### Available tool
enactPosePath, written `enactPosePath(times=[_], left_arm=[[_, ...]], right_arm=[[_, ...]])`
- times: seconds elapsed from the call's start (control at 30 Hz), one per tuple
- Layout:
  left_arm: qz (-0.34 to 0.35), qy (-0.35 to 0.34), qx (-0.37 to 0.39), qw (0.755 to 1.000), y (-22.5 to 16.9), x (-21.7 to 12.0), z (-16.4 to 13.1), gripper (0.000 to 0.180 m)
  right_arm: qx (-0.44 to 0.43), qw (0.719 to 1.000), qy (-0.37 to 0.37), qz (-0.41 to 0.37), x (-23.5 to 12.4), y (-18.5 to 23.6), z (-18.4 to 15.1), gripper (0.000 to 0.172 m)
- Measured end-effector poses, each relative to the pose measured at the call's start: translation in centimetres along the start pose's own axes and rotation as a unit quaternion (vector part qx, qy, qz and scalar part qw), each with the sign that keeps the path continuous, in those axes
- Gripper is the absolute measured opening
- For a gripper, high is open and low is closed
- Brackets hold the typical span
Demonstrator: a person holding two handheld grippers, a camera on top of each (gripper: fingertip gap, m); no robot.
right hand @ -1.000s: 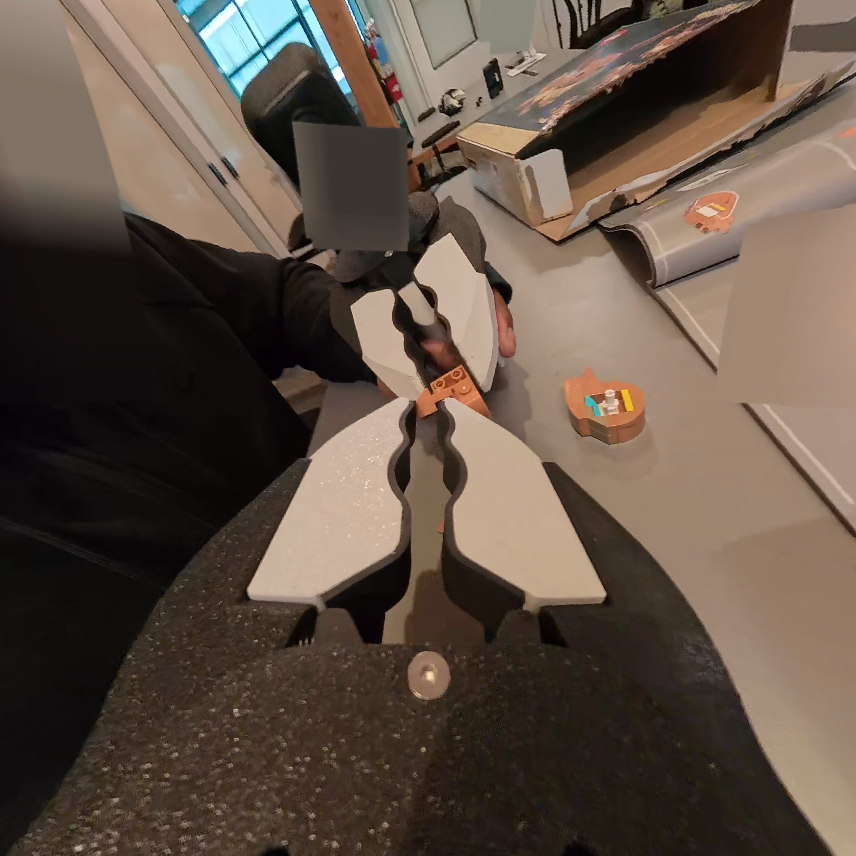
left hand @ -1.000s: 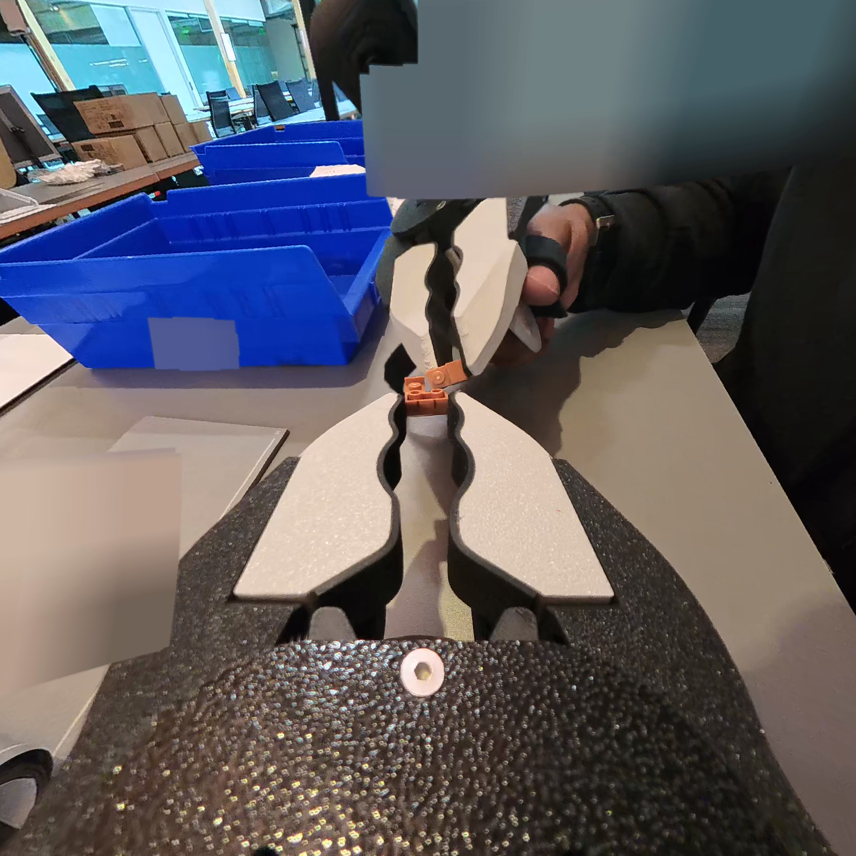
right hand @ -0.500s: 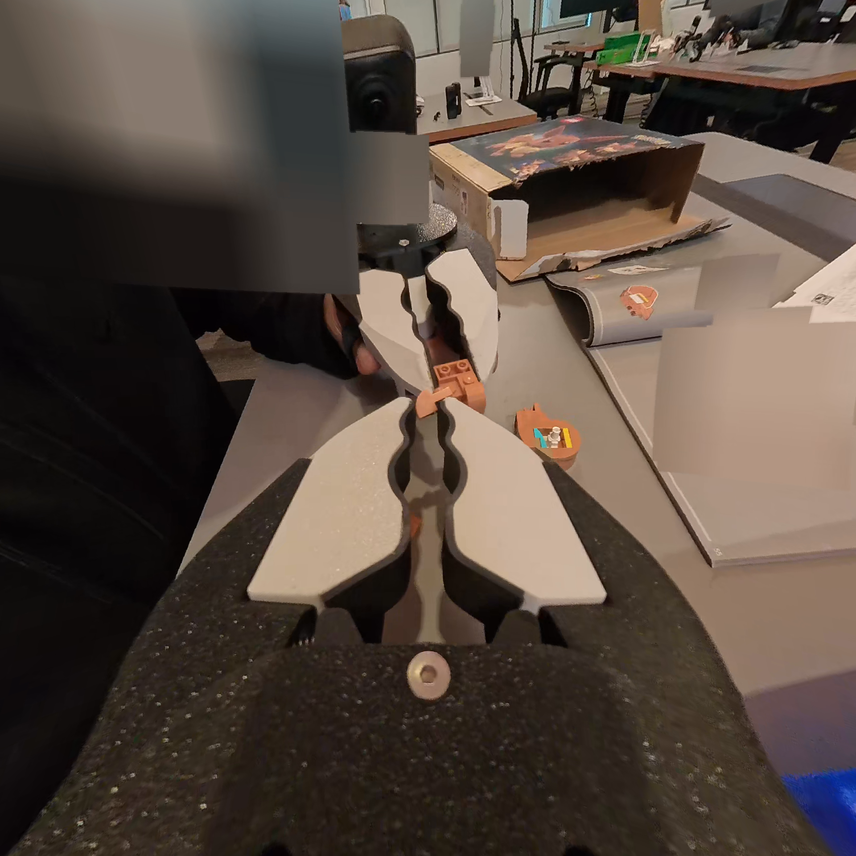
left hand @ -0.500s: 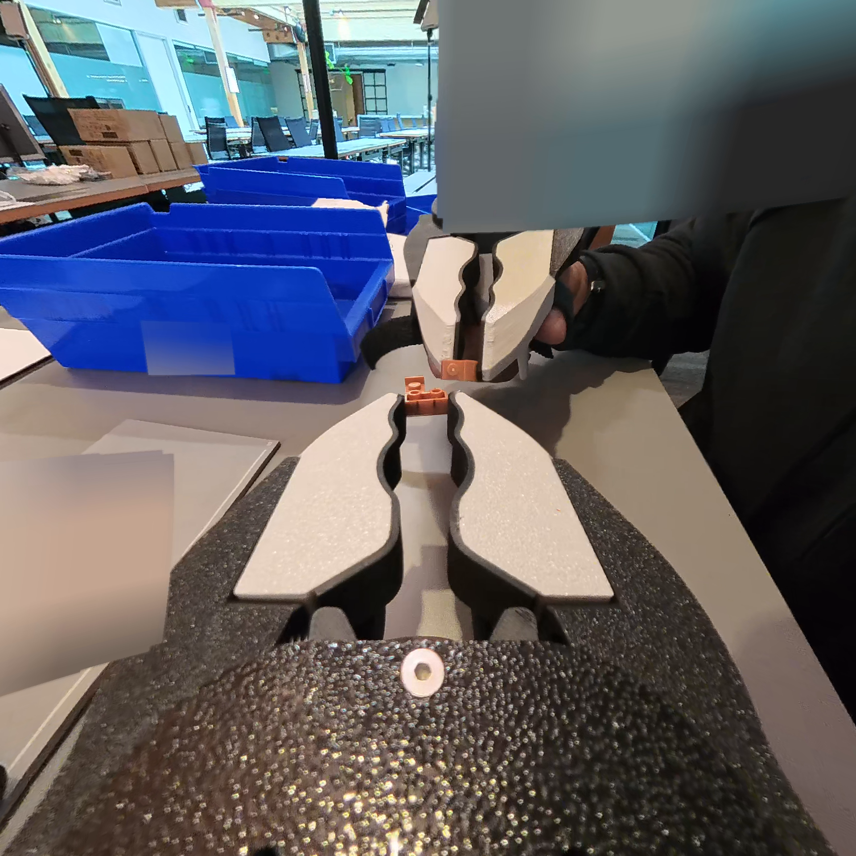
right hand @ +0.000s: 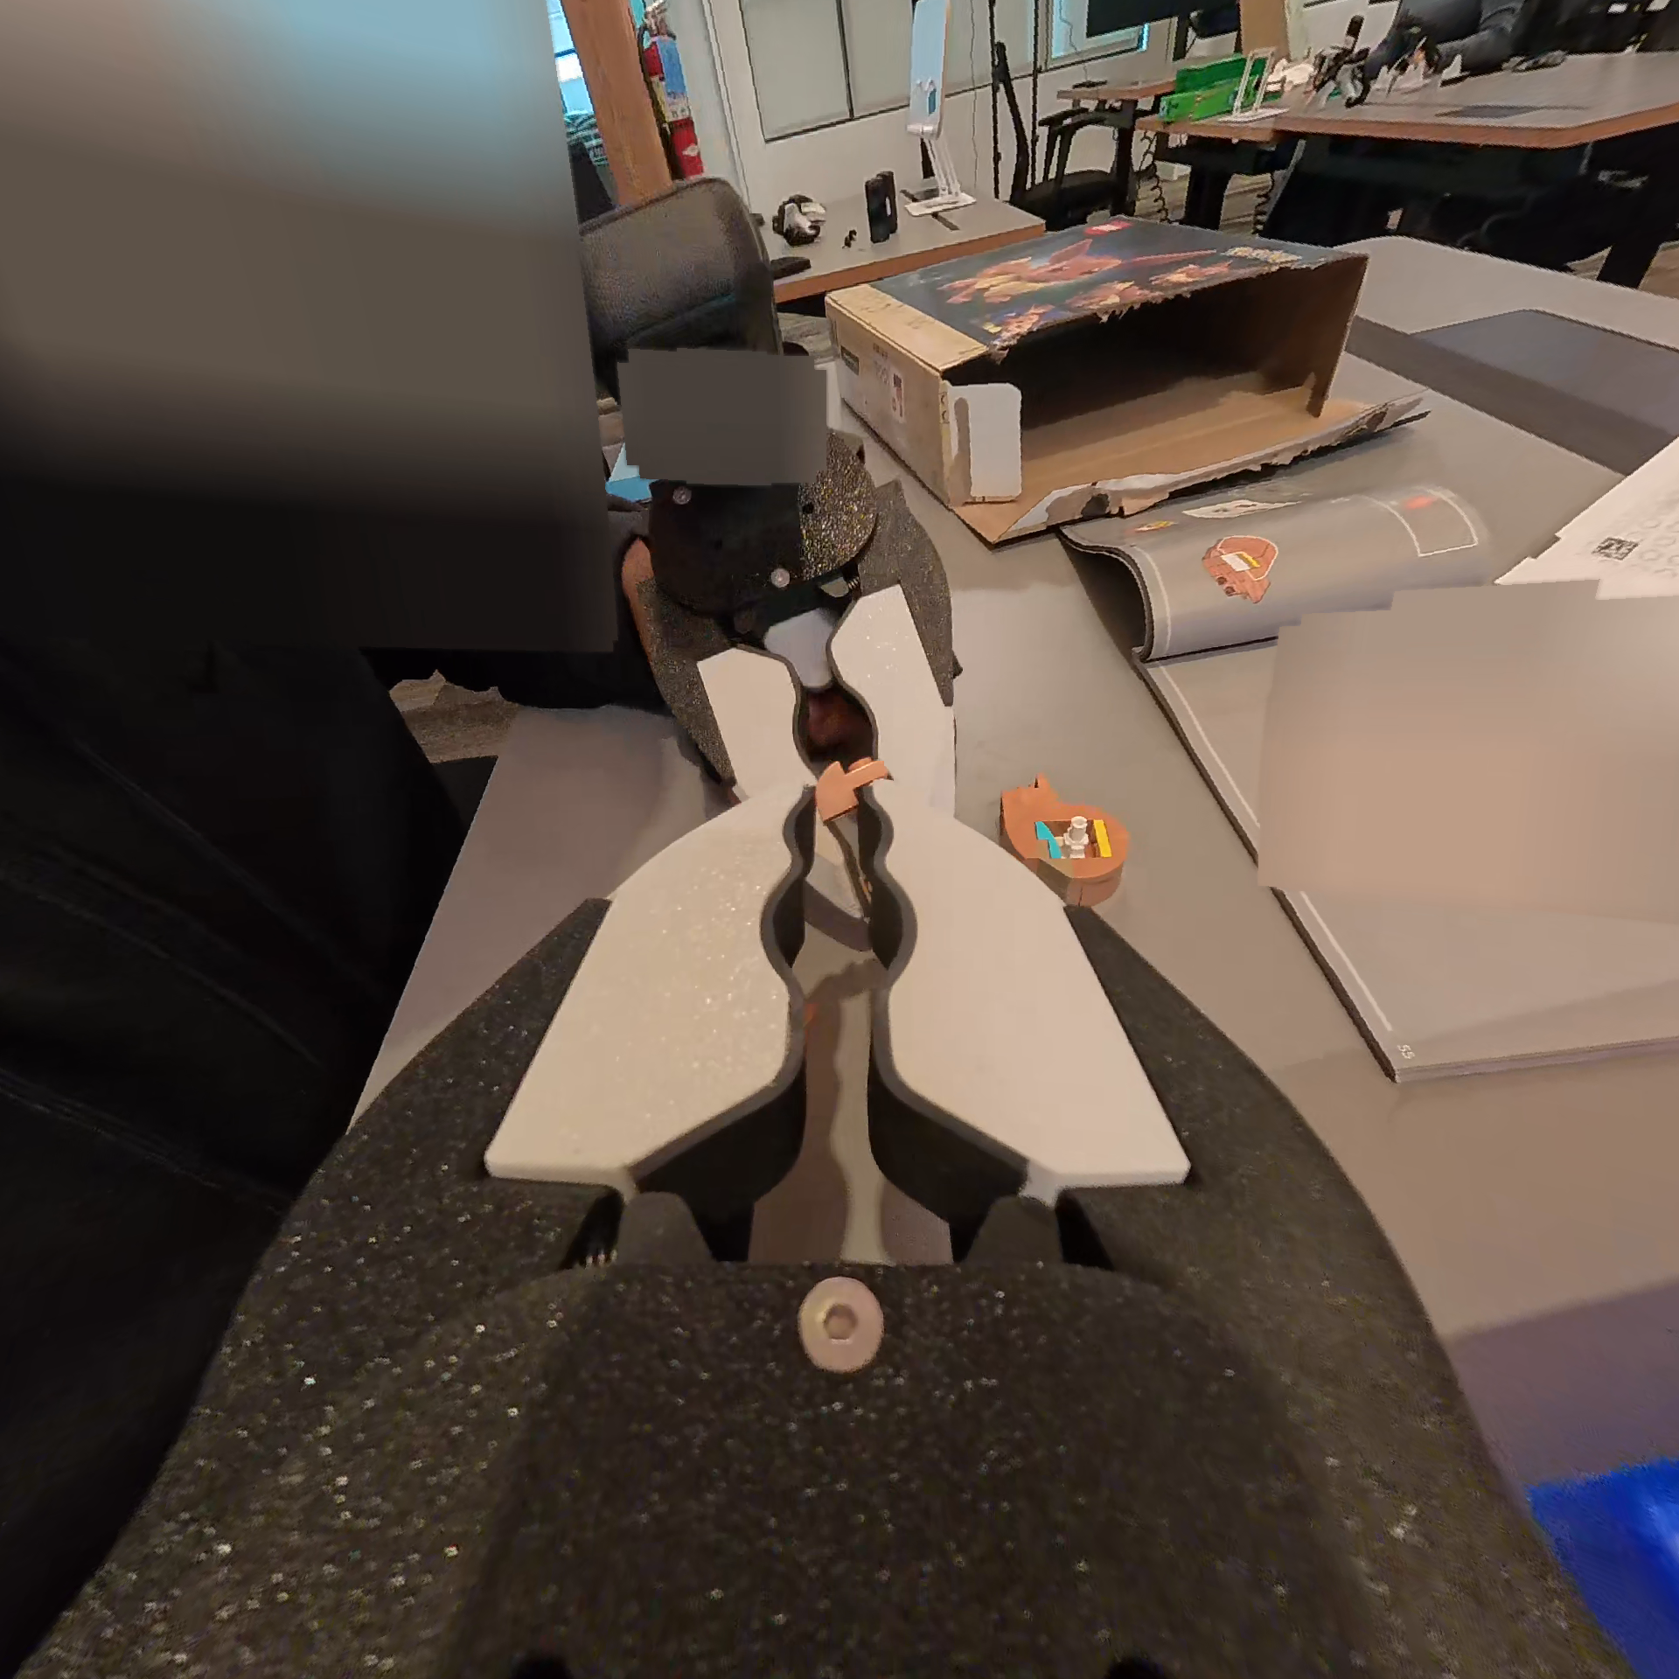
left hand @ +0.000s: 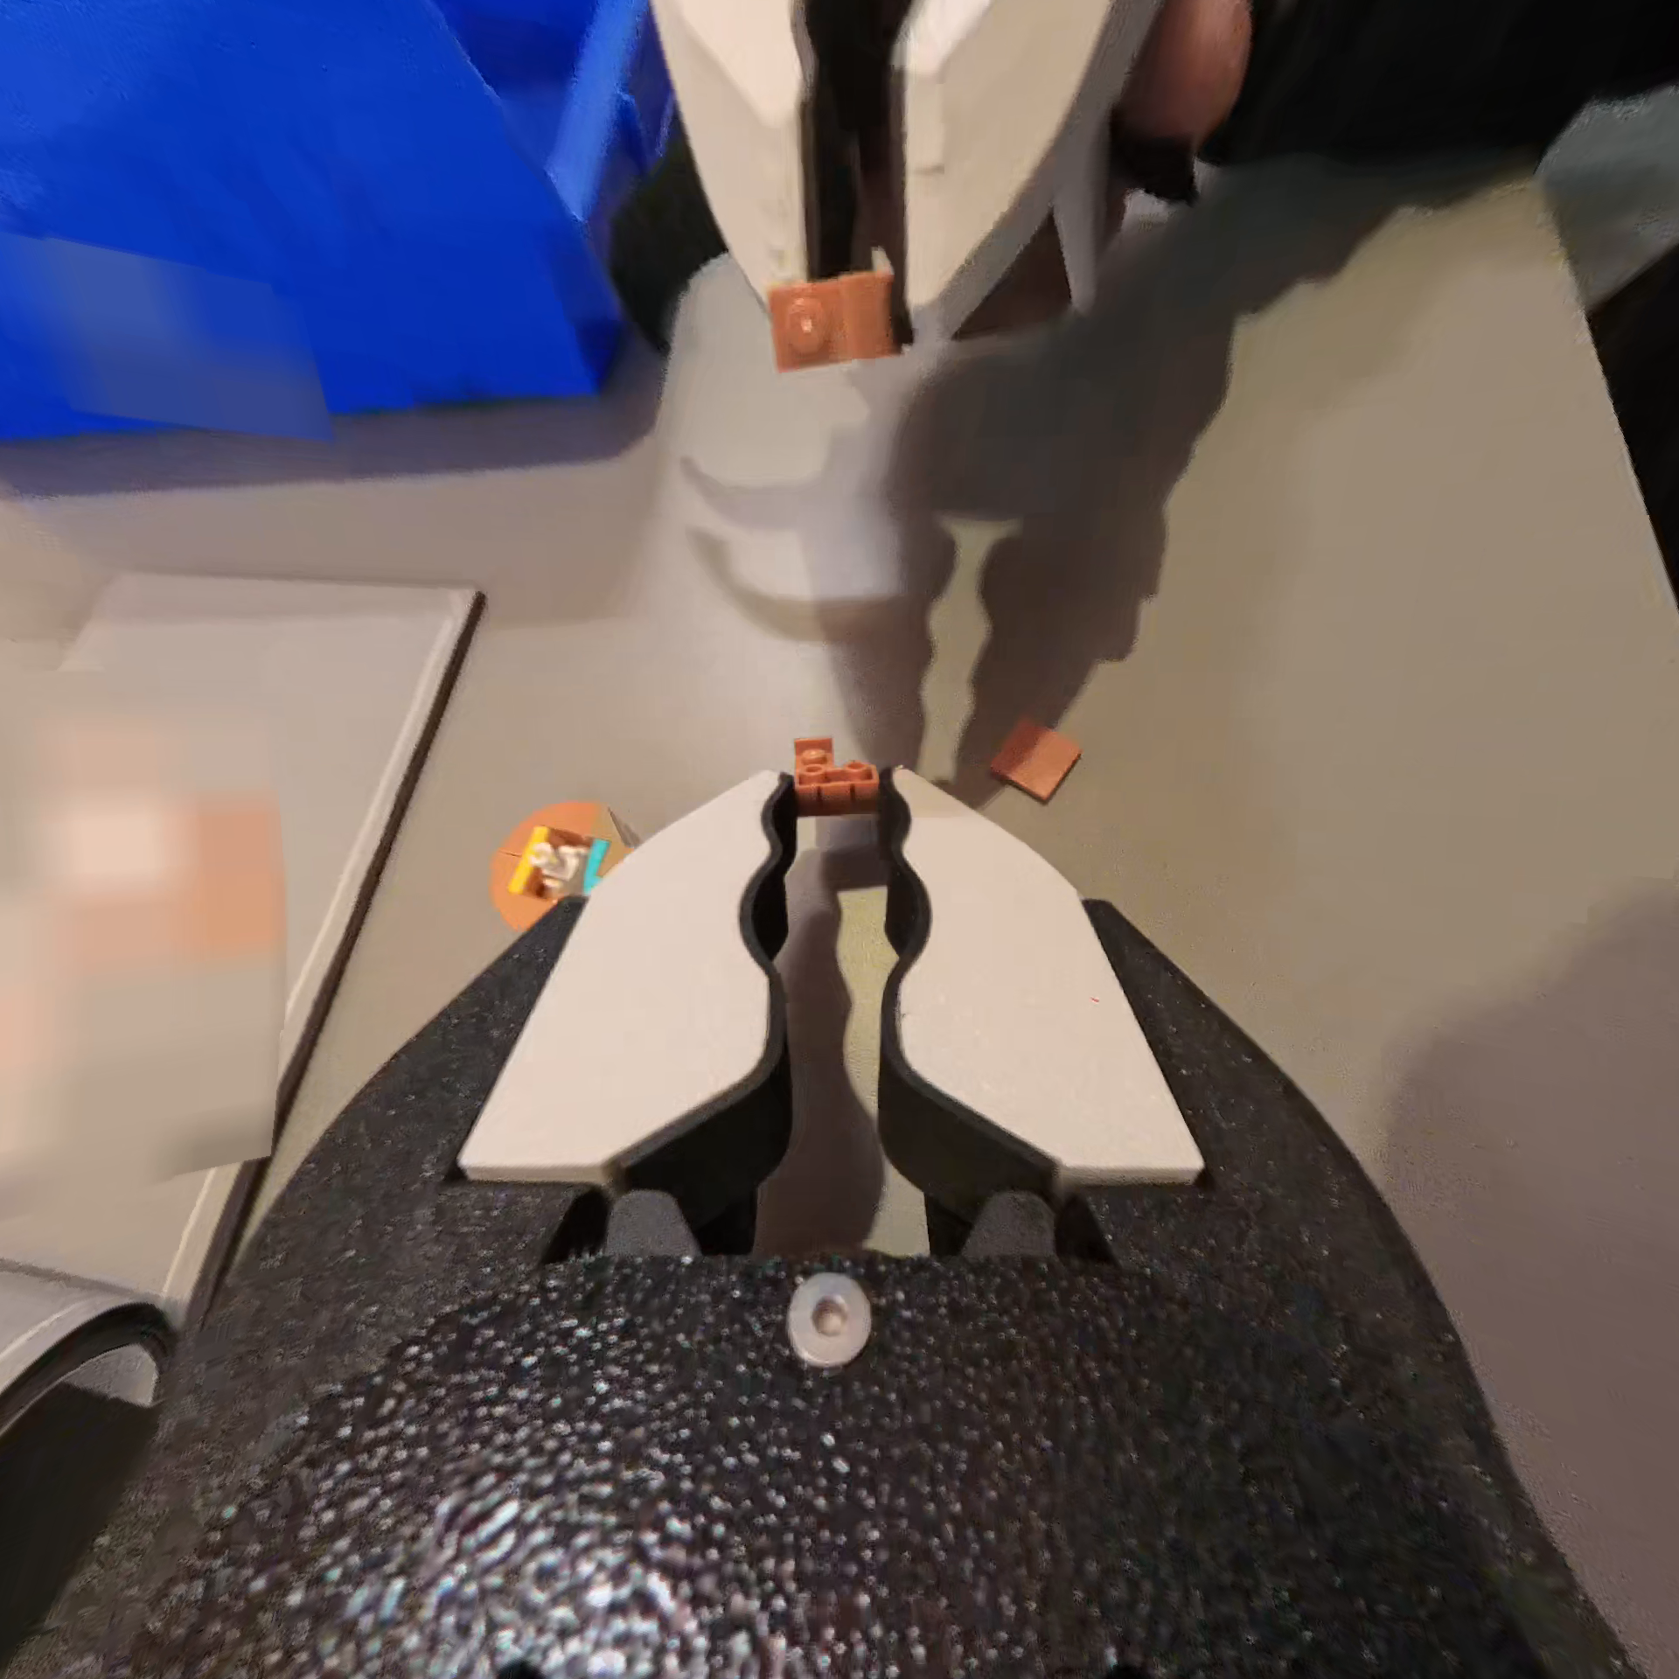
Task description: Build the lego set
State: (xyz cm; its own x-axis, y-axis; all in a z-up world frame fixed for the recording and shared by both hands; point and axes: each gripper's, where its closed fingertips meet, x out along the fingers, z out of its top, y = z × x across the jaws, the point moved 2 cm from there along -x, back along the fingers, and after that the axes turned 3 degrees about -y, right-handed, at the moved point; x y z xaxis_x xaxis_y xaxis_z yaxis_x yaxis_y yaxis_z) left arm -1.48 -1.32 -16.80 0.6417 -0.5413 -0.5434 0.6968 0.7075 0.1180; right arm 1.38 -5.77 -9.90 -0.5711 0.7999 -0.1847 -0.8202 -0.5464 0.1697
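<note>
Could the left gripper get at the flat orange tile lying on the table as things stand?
Probably not yet. The left gripper has its jaws closed on an orange bracket brick. The flat tile lies bare on the grey table, just right of its tip.

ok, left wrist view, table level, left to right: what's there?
Open booklet → round brown brick build → brown stud brick gripped by the left gripper → flat brown tile.
</note>
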Motion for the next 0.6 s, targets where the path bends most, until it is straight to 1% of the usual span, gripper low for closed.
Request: enactPosePath(times=[0.17, 0.27, 0.43, 0.6], left_arm=[[-0.022, 0.049, 0.006, 0.999, -0.6, 0.2, -1.2, 0.017], [-0.047, 0.085, -0.014, 0.995, -1.0, -0.1, -2.3, 0.017], [-0.064, 0.077, -0.015, 0.995, -1.2, -0.6, -2.3, 0.018], [-0.069, 0.047, -0.017, 0.996, -0.9, -1.4, -1.7, 0.027]], right_arm=[[0.003, 1.0, 0.008, 0.005, 0.2, 0.2, -0.4, 0.008], [0.016, 1.0, 0.014, 0.014, 0.4, 0.2, -0.7, 0.008], [0.05, 0.998, 0.021, 0.044, 0.7, 0.6, -1.3, 0.008], [0.087, 0.993, 0.018, 0.078, 0.8, 1.0, -1.5, 0.008]])
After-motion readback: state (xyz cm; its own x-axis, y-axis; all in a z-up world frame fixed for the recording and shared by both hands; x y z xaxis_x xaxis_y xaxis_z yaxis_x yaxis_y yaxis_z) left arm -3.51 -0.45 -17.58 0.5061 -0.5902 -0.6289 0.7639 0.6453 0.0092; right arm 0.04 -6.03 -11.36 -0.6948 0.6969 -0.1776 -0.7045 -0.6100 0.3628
